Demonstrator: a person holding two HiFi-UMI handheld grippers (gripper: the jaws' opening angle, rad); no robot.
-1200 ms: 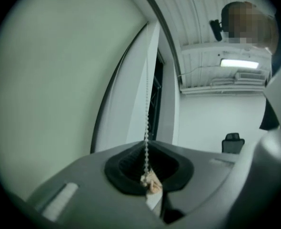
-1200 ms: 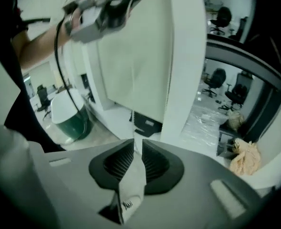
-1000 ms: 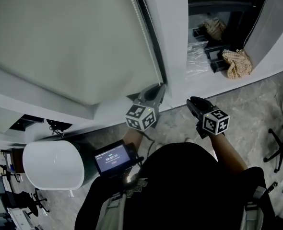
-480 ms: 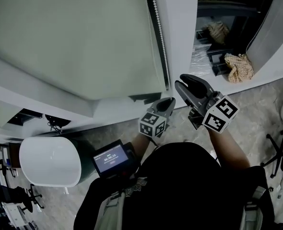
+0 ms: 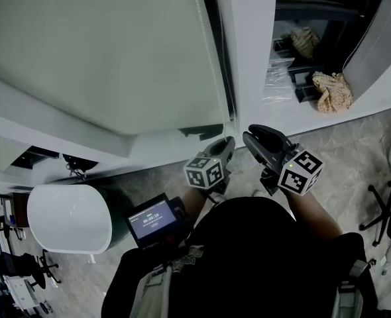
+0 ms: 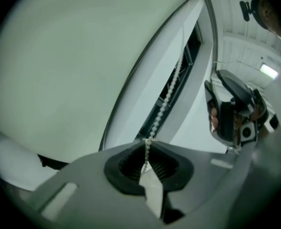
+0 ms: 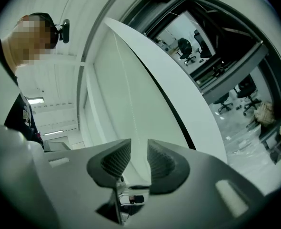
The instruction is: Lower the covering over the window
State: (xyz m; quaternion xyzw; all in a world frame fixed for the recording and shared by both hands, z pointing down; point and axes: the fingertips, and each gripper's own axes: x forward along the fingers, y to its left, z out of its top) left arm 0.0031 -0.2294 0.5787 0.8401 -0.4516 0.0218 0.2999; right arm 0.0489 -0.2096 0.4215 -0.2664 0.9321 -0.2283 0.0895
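A pale green roller blind (image 5: 103,52) hangs over the window at the upper left. Its white bead chain (image 6: 163,109) runs down along the window frame. My left gripper (image 5: 227,143) (image 6: 146,144) is shut on that chain, and the beads pass between its ribbed pads. My right gripper (image 5: 254,134) (image 7: 139,149) is just to the right of the left one, in front of the white pillar (image 5: 252,52). Its jaws are closing and nothing is between them. The right gripper (image 6: 231,111) also shows in the left gripper view.
A white rounded bin (image 5: 66,218) stands on the floor at the lower left. A small lit screen (image 5: 154,218) sits at the person's waist. A crumpled cloth (image 5: 333,90) lies on the ledge to the right. An office chair base (image 5: 381,204) is at the far right.
The right gripper rose next to the left one, then sank a little. The left gripper shifted right along the window frame and still grips the chain.
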